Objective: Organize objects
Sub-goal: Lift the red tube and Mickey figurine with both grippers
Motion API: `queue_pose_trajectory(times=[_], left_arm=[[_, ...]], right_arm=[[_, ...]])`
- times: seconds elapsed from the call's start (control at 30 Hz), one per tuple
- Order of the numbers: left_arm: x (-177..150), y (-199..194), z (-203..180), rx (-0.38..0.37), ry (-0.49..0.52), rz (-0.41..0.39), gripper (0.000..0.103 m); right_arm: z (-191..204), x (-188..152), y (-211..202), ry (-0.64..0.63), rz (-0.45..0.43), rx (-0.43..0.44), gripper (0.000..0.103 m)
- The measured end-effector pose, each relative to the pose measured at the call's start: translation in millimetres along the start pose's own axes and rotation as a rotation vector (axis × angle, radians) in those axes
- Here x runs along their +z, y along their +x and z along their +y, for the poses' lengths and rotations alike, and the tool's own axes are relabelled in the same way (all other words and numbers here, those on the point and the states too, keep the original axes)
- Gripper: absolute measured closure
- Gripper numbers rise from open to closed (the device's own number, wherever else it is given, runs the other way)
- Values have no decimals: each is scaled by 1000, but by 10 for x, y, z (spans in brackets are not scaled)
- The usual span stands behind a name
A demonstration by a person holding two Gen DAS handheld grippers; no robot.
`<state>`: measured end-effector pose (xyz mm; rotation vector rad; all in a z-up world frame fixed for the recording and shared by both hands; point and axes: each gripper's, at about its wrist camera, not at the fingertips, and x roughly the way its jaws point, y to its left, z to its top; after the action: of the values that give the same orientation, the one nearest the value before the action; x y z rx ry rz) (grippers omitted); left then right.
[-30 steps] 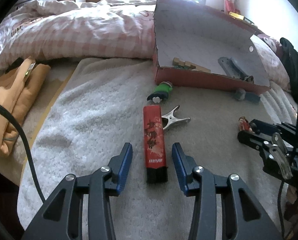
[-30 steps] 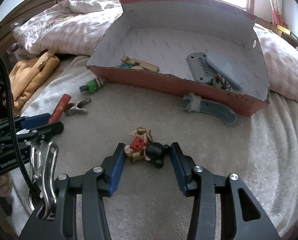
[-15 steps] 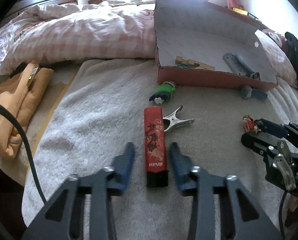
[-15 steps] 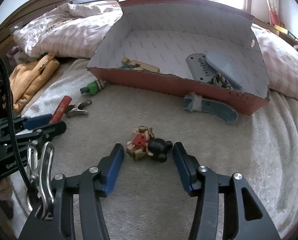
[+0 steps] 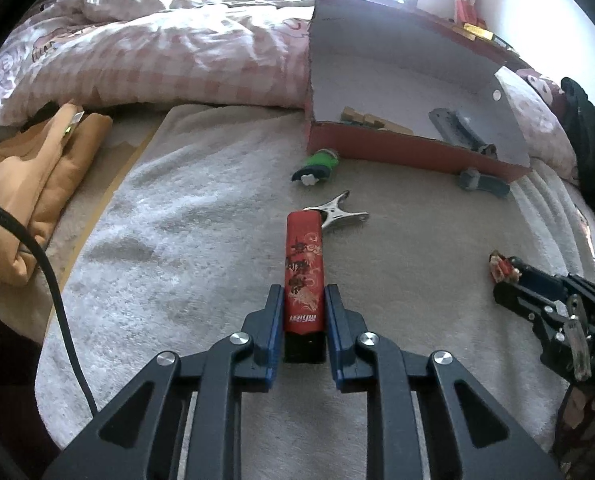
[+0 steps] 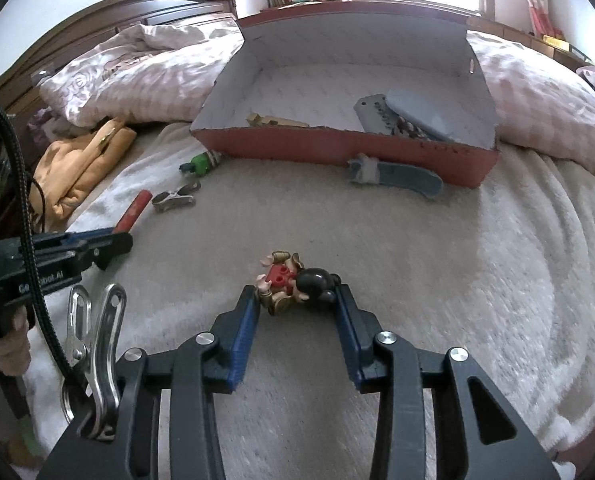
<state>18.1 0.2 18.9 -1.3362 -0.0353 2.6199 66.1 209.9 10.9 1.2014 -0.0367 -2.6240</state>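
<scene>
We see the left gripper [image 5: 304,300] with its jaws clamped on the lower end of the red lighter [image 5: 303,276], low in the middle of the left wrist frame. Just past the lighter's far tip lies a metal clip [image 5: 335,216], and above that a green toy [image 5: 317,164] beside the red box [image 5: 397,150].

The right gripper [image 6: 295,304] has its jaws closing around the mouse figurine [image 6: 297,282], which lies between them on the bed's pale blanket [image 6: 477,280]; whether the pads already press it we cannot tell. A grey-blue tool [image 6: 397,176] rests against the box front, upper right.
</scene>
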Motion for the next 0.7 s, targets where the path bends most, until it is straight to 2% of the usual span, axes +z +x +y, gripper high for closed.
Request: queue_pose_trajectory(times=[0.7], left_arm=[[207,-239,-323,-55,41,-52,84]], right_arm=[[-169,118,-118,46,-24,32,64]])
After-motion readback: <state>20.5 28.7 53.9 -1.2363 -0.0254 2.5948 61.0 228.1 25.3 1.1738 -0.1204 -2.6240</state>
